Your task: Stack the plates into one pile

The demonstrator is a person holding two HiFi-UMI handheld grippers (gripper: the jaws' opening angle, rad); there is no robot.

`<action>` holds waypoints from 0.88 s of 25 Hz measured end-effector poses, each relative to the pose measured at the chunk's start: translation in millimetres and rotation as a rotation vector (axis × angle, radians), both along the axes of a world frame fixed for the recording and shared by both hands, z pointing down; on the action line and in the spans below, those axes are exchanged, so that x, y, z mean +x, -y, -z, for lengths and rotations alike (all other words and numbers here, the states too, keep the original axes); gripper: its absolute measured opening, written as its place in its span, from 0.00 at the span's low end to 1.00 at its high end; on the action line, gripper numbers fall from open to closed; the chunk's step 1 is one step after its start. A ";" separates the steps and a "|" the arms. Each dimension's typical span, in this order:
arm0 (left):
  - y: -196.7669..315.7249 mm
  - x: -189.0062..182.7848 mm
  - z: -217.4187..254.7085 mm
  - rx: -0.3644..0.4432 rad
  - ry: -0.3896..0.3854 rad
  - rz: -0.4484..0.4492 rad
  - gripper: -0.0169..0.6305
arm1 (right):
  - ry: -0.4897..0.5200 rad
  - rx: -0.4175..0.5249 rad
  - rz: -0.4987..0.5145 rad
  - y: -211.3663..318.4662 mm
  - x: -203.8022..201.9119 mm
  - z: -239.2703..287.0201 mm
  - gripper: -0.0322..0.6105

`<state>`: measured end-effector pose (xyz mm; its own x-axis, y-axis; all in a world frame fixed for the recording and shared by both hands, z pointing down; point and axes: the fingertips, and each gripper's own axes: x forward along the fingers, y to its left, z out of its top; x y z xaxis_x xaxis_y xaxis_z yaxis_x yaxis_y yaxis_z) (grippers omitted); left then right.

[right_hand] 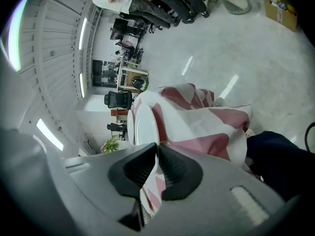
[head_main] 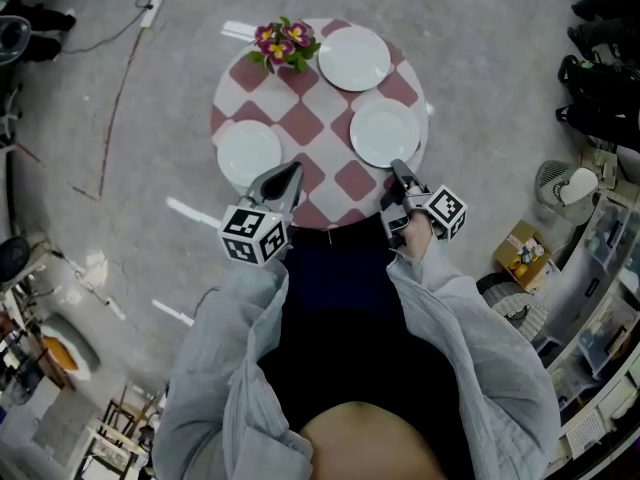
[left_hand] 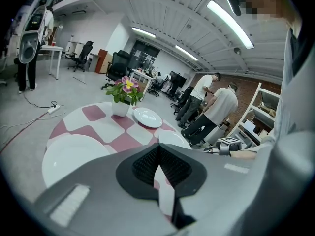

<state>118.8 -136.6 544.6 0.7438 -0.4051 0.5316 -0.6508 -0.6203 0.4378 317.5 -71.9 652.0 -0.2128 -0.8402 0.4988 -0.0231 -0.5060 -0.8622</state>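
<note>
Three white plates lie on a round table with a red-and-white checked cloth [head_main: 300, 123]: a far plate [head_main: 353, 58], a right plate [head_main: 384, 133] and a left plate [head_main: 248, 153]. My right gripper [head_main: 398, 168] is at the near edge of the right plate, shut on its rim; in the right gripper view that plate [right_hand: 144, 124] runs edge-on into the closed pads of the right gripper [right_hand: 156, 147]. My left gripper [head_main: 290, 173] hovers just right of the left plate [left_hand: 74, 156]. This left gripper [left_hand: 158, 149] is shut with nothing in it.
A potted flower [head_main: 284, 46] stands at the table's far side beside the far plate [left_hand: 147, 117]. The cloth hangs over the near edge [right_hand: 216, 127]. A cable [head_main: 120, 88] lies on the floor at left; a fan [head_main: 560, 183] and a box [head_main: 525, 253] stand at right. People [left_hand: 216, 107] stand beyond the table.
</note>
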 end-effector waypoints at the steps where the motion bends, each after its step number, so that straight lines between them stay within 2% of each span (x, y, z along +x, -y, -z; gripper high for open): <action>1: 0.4 -3.1 1.6 0.004 -0.001 0.005 0.05 | -0.004 0.001 -0.001 0.0 0.1 0.5 0.09; 22: 31.7 -59.1 51.1 0.123 -0.084 -0.025 0.04 | -0.095 0.139 -0.189 23.3 7.9 67.3 0.08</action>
